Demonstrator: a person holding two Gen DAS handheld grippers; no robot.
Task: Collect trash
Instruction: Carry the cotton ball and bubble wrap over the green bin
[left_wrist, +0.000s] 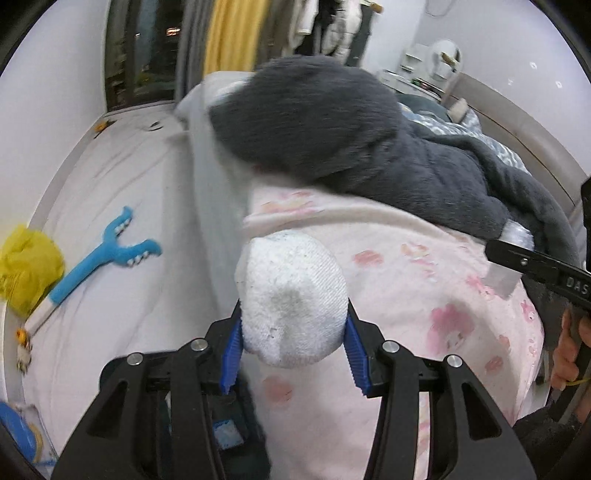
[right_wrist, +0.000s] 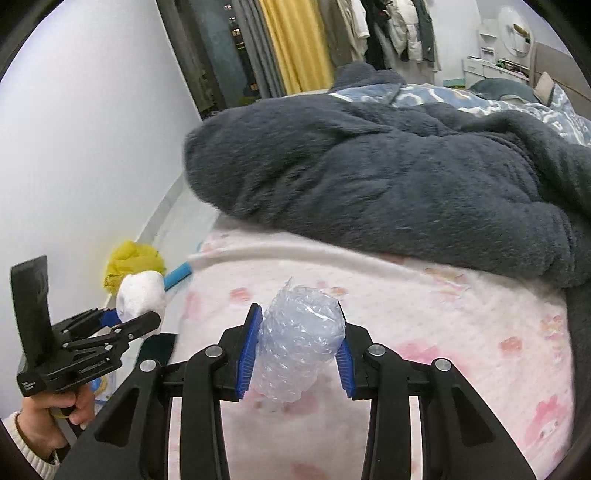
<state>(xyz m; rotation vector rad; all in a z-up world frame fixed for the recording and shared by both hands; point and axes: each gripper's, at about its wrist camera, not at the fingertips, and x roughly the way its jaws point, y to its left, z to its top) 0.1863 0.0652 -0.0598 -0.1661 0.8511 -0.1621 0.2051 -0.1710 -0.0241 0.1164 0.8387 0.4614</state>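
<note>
My left gripper (left_wrist: 293, 343) is shut on a balled white sock (left_wrist: 291, 295) with a grey smudge, held above the edge of a pink flowered blanket (left_wrist: 424, 295). The right wrist view shows the same left gripper (right_wrist: 131, 319) at the far left with the white sock (right_wrist: 140, 295) in it. My right gripper (right_wrist: 297, 350) is shut on a crumpled wad of clear bubble wrap (right_wrist: 299, 339), held over the pink flowered blanket (right_wrist: 443, 332). That right gripper pokes in at the right edge of the left wrist view, where the bubble wrap (left_wrist: 517, 236) shows.
A dark grey fluffy robe (right_wrist: 388, 173) lies heaped on the bed behind the blanket. On the white floor sheet lie a blue toy grabber (left_wrist: 99, 254) and a yellow crumpled bag (left_wrist: 27, 269). A white wall (right_wrist: 74, 129) stands left, curtains (right_wrist: 295, 44) and hanging clothes behind.
</note>
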